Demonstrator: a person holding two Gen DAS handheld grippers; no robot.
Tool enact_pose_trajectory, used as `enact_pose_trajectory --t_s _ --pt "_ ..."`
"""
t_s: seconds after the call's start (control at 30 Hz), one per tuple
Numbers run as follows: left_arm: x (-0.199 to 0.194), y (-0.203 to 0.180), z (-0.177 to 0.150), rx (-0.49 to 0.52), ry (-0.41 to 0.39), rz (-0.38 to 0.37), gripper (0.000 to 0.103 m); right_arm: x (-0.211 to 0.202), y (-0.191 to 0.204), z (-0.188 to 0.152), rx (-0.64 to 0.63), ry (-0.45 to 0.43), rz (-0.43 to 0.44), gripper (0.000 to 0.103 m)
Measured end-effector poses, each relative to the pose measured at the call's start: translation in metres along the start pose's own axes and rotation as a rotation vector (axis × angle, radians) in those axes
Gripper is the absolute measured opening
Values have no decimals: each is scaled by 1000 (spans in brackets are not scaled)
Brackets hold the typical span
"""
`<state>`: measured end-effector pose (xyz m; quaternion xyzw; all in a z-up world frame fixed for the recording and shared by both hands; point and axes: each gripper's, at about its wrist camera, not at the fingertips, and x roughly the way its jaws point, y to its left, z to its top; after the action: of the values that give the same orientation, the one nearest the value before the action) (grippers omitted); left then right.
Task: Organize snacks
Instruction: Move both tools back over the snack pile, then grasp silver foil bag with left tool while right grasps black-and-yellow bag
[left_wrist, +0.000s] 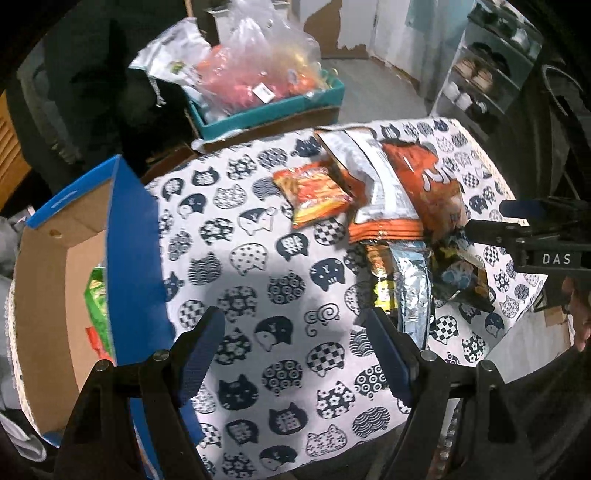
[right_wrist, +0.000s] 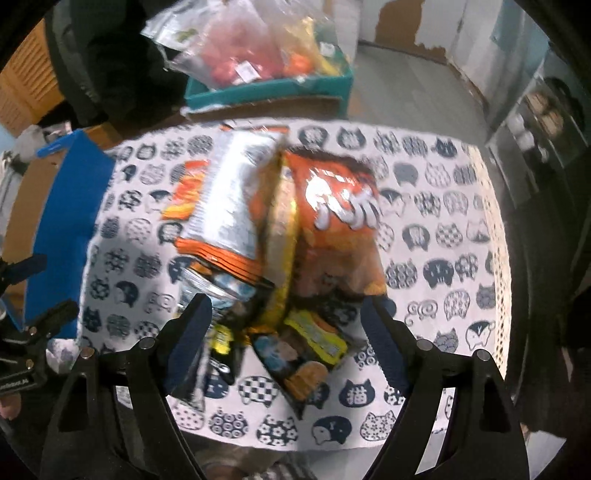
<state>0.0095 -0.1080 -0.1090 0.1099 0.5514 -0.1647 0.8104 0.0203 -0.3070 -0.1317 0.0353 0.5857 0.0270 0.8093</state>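
Observation:
A pile of snack bags lies on a table with a cat-print cloth (left_wrist: 280, 280). On top is a large orange chip bag (left_wrist: 436, 181), seen too in the right wrist view (right_wrist: 332, 229). A silver-backed orange bag (right_wrist: 229, 206) lies to its left, and a small orange packet (left_wrist: 314, 192) beside that. Dark and yellow packets (right_wrist: 303, 343) lie at the near end of the pile. My left gripper (left_wrist: 295, 350) is open and empty over bare cloth. My right gripper (right_wrist: 291, 332) is open, its jaws either side of the dark packets; it also shows in the left wrist view (left_wrist: 480, 221).
A blue cardboard box (left_wrist: 129, 240) stands at the table's left edge with a green packet (left_wrist: 96, 299) inside. Behind the table a teal box (left_wrist: 269, 107) holds a clear plastic bag of snacks (left_wrist: 258, 66). A shelf with shoes (left_wrist: 480, 77) stands at the back right.

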Motion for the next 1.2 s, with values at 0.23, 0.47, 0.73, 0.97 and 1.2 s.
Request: enact_pose_trajectory --t_s 0.23,0.47,0.73,0.97,1.2 --pt "19 -20 1 34 21 13 80 31 -21 -14 74 74 -15 83" --pt "33 -35 1 34 48 -5 80 61 -30 -22 110 119 -63 83" --pt "41 -56 -3 63 71 -34 80 81 -28 -35 76 188 -50 83" --pt "52 -66 -3 30 110 -84 80 98 -39 -47 74 219 -43 80" --pt "61 -76 -2 12 124 -122 80 108 -46 -52 26 213 -15 48"
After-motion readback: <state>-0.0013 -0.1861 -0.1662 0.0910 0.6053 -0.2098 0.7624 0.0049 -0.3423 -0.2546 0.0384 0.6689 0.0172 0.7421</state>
